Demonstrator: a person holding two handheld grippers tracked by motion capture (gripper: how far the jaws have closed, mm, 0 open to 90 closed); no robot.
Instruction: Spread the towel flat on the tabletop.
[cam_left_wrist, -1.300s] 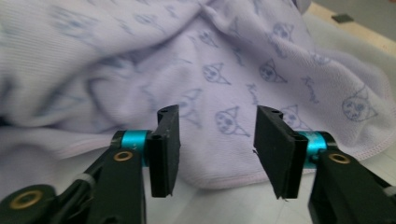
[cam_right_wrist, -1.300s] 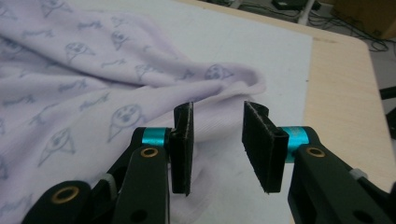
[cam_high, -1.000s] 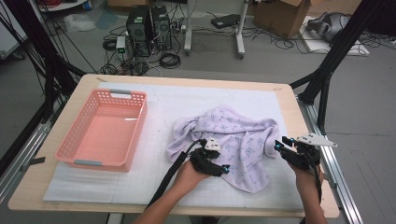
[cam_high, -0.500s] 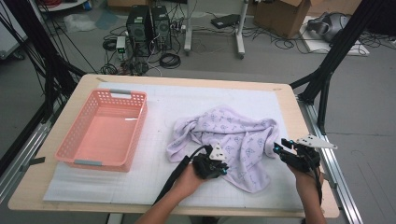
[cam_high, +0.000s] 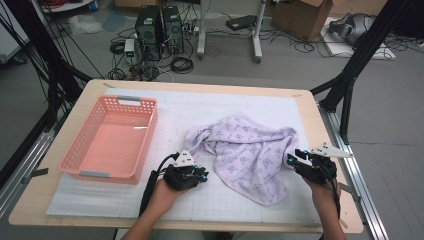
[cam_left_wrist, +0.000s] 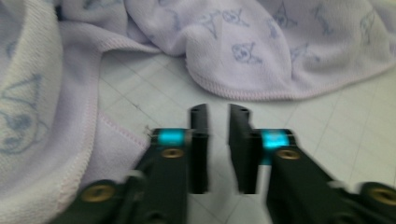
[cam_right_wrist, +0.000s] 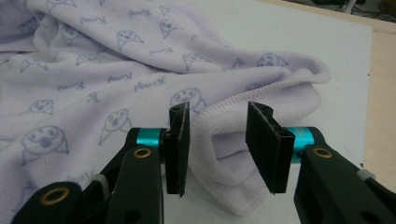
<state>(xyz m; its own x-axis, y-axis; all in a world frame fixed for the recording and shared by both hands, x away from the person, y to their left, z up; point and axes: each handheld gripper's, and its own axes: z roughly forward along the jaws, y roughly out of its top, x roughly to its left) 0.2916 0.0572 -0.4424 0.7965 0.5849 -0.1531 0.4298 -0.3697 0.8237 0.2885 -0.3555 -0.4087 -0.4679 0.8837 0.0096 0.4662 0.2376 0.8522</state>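
Observation:
A lilac towel (cam_high: 245, 150) with small printed faces lies crumpled on the white grid mat (cam_high: 200, 110). My left gripper (cam_high: 203, 173) rests on the mat just left of the towel's near-left edge. Its jaws (cam_left_wrist: 218, 116) have just been opening and stand a narrow gap apart with nothing between them; the towel (cam_left_wrist: 261, 46) lies ahead and to the left. My right gripper (cam_high: 292, 159) sits at the towel's right edge. It (cam_right_wrist: 217, 116) is open, with a folded hem of the towel (cam_right_wrist: 93, 70) lying between the pads, not visibly squeezed.
An empty pink plastic basket (cam_high: 145, 145) stands on the mat's left half. Black frame posts rise at both sides of the wooden table (cam_high: 310, 115). Computers, cables and boxes lie on the floor beyond the far edge.
My left gripper slid left along the mat, away from the towel's edge where it was half a second ago. The right gripper and the towel stayed in place.

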